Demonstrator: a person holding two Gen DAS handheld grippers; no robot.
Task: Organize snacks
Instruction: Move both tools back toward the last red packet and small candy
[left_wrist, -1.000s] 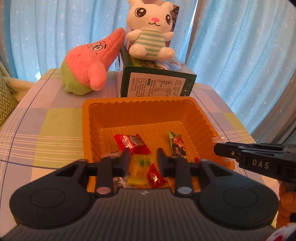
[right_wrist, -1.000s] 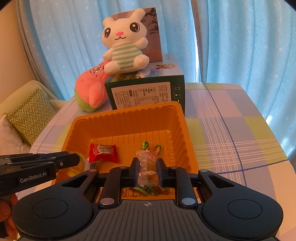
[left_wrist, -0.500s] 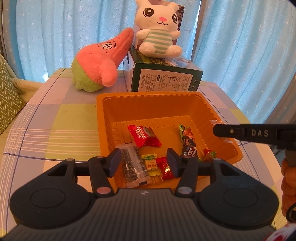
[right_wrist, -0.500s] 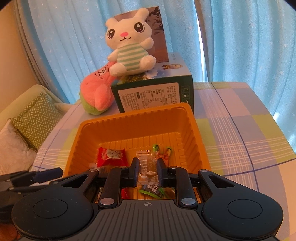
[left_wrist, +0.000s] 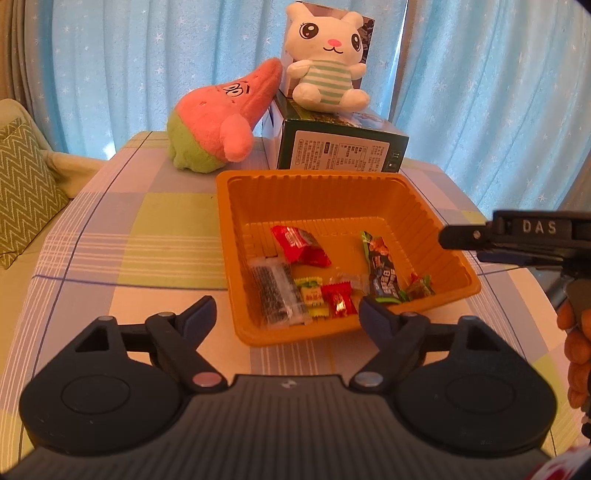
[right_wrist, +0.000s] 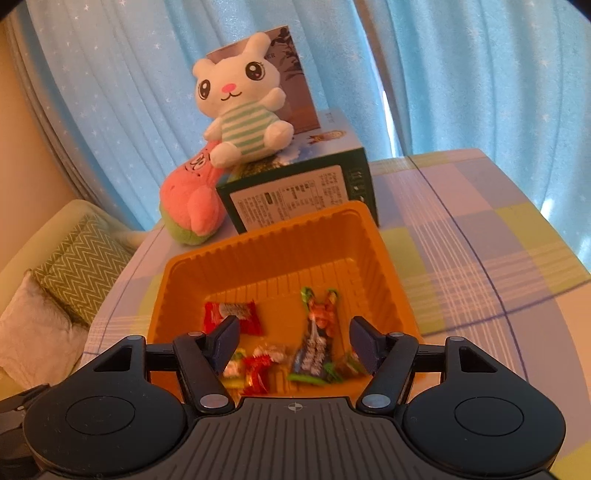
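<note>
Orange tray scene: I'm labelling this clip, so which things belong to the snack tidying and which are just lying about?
Job: orange tray, red packet, dark snack bar, small candies.
Lying about: white bunny plush, pink star plush, green box, cushion.

Near wall of the ribbed orange plastic tray (right_wrist: 280, 236) is being hidden behind the right gripper (right_wrist: 293, 341) body in the right wrist view. Small wrapped candies (right_wrist: 258, 369) between its fingers are being blurred; print unreadable. Label text on the dark green cardboard box (left_wrist: 343, 151) is being rendered too small to read. Zigzag-patterned green cushion (left_wrist: 22, 188) is being cut off at the left edge.
</note>
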